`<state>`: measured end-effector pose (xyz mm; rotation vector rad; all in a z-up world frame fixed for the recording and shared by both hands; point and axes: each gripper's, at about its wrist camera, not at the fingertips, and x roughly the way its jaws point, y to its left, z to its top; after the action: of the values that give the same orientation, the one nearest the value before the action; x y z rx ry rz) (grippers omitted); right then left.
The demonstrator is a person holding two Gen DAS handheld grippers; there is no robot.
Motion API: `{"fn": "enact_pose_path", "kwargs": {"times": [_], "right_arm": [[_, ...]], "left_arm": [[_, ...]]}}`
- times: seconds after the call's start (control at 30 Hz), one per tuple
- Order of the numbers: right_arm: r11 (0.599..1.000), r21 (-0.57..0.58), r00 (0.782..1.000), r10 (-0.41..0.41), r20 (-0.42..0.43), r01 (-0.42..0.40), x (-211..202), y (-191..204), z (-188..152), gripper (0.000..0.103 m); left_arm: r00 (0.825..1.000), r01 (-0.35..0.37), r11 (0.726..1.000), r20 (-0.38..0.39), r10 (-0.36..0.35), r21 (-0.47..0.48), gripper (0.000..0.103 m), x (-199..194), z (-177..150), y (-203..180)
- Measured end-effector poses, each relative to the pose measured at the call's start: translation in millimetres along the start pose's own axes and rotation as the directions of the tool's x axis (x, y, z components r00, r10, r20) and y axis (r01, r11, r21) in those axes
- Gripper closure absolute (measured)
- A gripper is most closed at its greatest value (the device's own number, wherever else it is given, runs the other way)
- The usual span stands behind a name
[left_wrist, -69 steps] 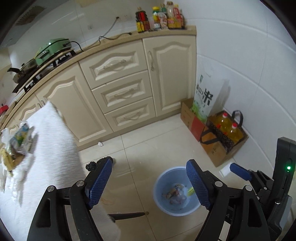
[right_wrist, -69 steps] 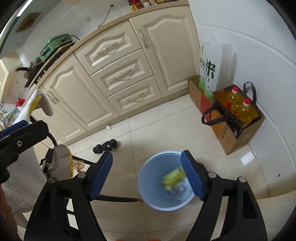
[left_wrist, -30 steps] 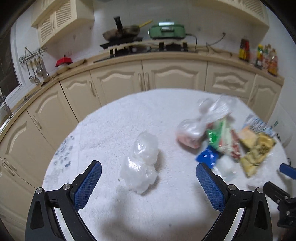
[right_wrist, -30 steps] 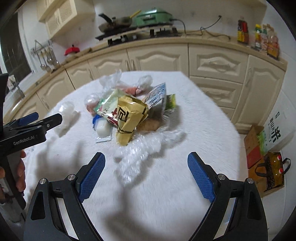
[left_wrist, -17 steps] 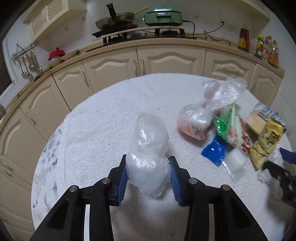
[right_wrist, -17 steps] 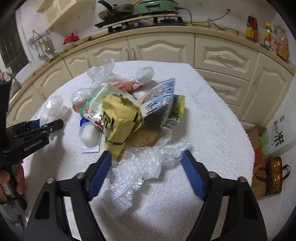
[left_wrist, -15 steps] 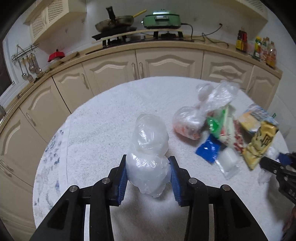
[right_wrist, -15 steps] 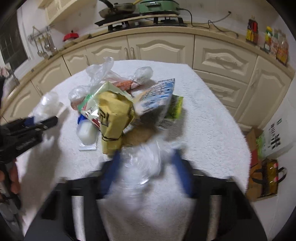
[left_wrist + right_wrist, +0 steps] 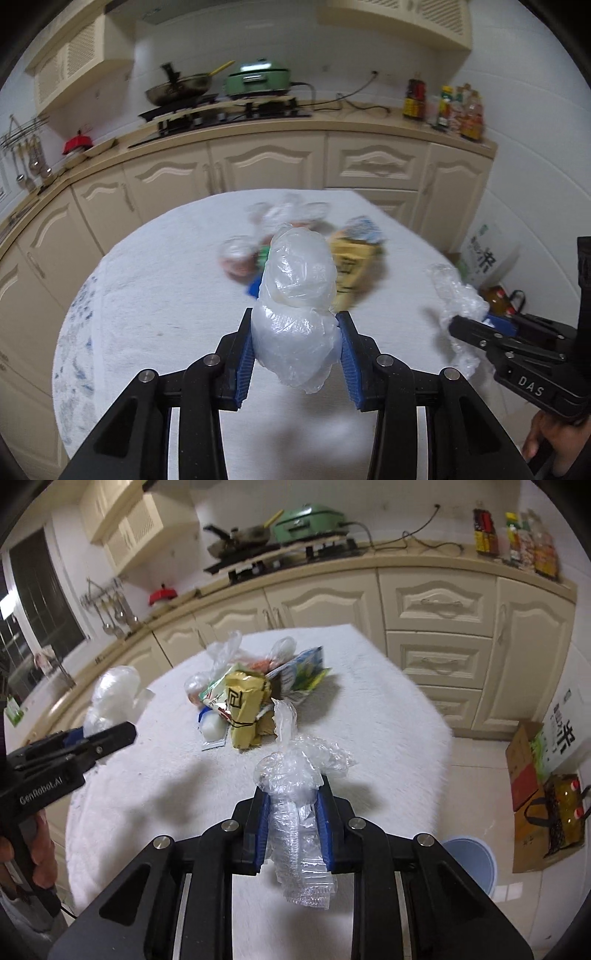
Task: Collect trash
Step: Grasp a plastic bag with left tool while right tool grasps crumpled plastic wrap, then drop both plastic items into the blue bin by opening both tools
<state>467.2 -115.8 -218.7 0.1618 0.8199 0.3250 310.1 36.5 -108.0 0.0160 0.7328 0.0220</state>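
**Trash run: two plastic bundles in hand, bin to follow**

Item 1. My left gripper [image 9: 295, 347], jaws partly closed and clamped on a wadded white plastic bag [image 9: 295, 295], held clear above the counter [image 9: 147, 295].

Item 2. My right gripper [image 9: 293, 823], jaws narrow and closing a little more, pinching a crumpled strip of clear bubble wrap [image 9: 295, 805] that droops below the pads.

Step in hand, as I judge it: both picks made, carry not yet done. Next move calls for swinging both loads right and down to the blue bin [image 9: 472, 864] on the floor beside the counter, then opening over it.

Item 3. Remaining pile [image 9: 247, 698]: yellow snack bag, printed wrappers, knotted clear bags, mid-counter.

Surface: round, white fleecy cover. Room: cream kitchen cabinets [image 9: 436, 627], stove with pan [image 9: 240, 535] and green cooker [image 9: 310, 517], tiled floor.
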Motion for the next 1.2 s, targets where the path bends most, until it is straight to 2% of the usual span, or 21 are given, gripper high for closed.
{"fn": "enact_pose_path", "kwargs": {"times": [0.2, 0.33, 0.43, 0.63, 0.93, 1.0, 1.07, 1.1, 1.2], "right_arm": [[0.997, 0.074, 0.997, -0.026, 0.078, 0.02, -54, -46, -21, 0.08], [0.986, 0.154, 0.991, -0.078, 0.11, 0.06, -84, -95, -39, 0.08], [0.97, 0.219, 0.986, -0.128, 0.107, 0.102, -96, -137, -55, 0.08], [0.931, 0.334, 0.982, -0.179, 0.064, 0.148, -96, -208, -89, 0.08], [0.881, 0.436, 0.979, -0.205, 0.001, 0.184, -74, -278, -123, 0.08], [0.872, 0.452, 0.978, -0.207, -0.01, 0.189, -69, -289, -128, 0.08], [0.864, 0.464, 0.978, -0.207, -0.021, 0.193, -63, -297, -132, 0.08], [0.862, 0.468, 0.978, -0.207, -0.025, 0.194, -60, -300, -133, 0.08], [0.858, 0.475, 0.978, -0.204, -0.034, 0.195, -52, -308, -136, 0.079]], "left_arm": [[0.996, 0.084, 0.992, -0.015, -0.083, 0.093, 0.065, -1, 4, -82], [0.986, 0.166, 0.974, -0.06, -0.158, 0.157, 0.065, 14, 11, -144], [0.979, 0.195, 0.96, -0.097, -0.179, 0.202, 0.065, 32, 17, -184], [0.959, 0.25, 0.923, -0.208, -0.194, 0.293, 0.065, 85, 14, -261], [0.933, 0.282, 0.894, -0.316, -0.171, 0.35, 0.062, 166, 23, -338], [0.928, 0.29, 0.891, -0.332, -0.172, 0.349, 0.056, 184, 27, -346], [0.934, 0.267, 0.893, -0.327, -0.147, 0.362, 0.036, 197, 31, -350], [0.939, 0.251, 0.895, -0.319, -0.132, 0.369, 0.032, 202, 31, -353], [0.947, 0.225, 0.899, -0.3, -0.111, 0.375, 0.028, 214, 27, -362]]}}
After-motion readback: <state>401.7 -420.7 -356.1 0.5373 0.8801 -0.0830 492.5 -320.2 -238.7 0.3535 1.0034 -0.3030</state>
